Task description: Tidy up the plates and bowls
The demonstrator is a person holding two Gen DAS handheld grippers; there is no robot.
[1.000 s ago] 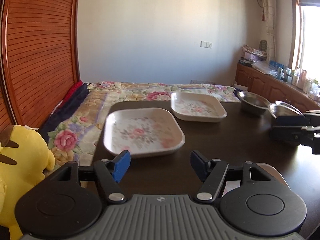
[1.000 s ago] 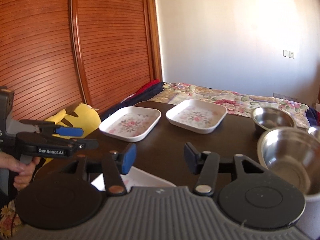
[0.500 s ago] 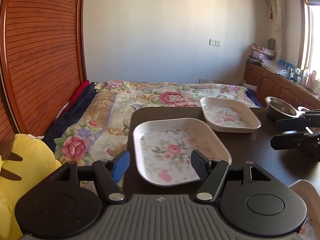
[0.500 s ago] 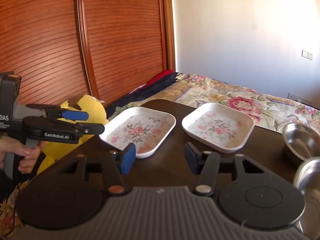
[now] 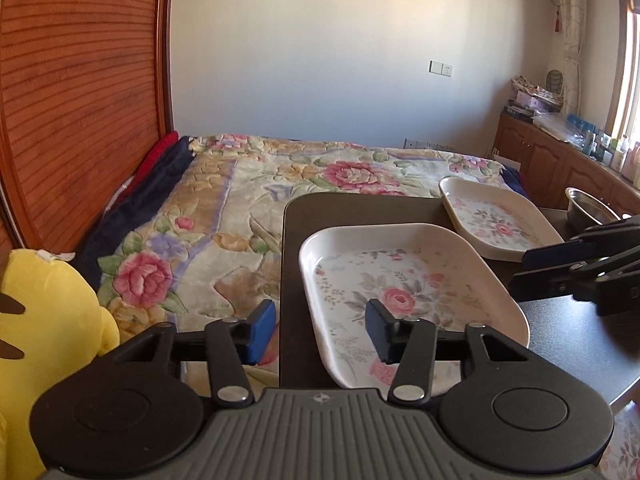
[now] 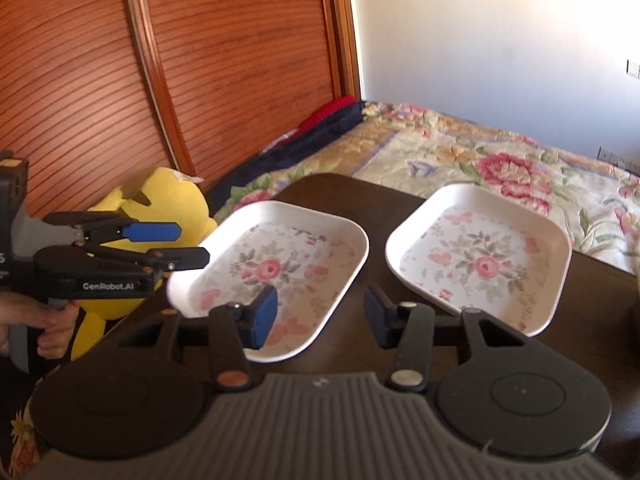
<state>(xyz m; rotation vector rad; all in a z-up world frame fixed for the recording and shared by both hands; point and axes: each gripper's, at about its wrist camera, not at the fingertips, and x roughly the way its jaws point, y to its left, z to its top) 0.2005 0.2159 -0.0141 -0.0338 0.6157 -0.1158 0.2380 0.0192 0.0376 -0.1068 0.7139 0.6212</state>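
Observation:
Two white square plates with a floral print lie on a dark table (image 5: pixel 360 208). The near plate (image 5: pixel 404 292) (image 6: pixel 276 276) sits at the table's left edge; the far plate (image 5: pixel 496 220) (image 6: pixel 480 256) lies beside it. My left gripper (image 5: pixel 320 332) is open and empty, its jaws either side of the near plate's left rim. It also shows from the side in the right wrist view (image 6: pixel 176 244). My right gripper (image 6: pixel 320 316) is open and empty, just short of the gap between the plates. It shows in the left wrist view (image 5: pixel 536 268). A steel bowl (image 5: pixel 588 210) stands far right.
A bed with a floral quilt (image 5: pixel 260 200) lies beyond and left of the table. A yellow plush toy (image 5: pixel 44 320) (image 6: pixel 160 204) sits by the table's left corner. A slatted wooden wardrobe (image 6: pixel 160 80) stands on the left. Wooden cabinets (image 5: pixel 560 160) line the right wall.
Both grippers have moved left and forward toward the two plates. The steel bowls have slid out of the right wrist view. Both stay open.

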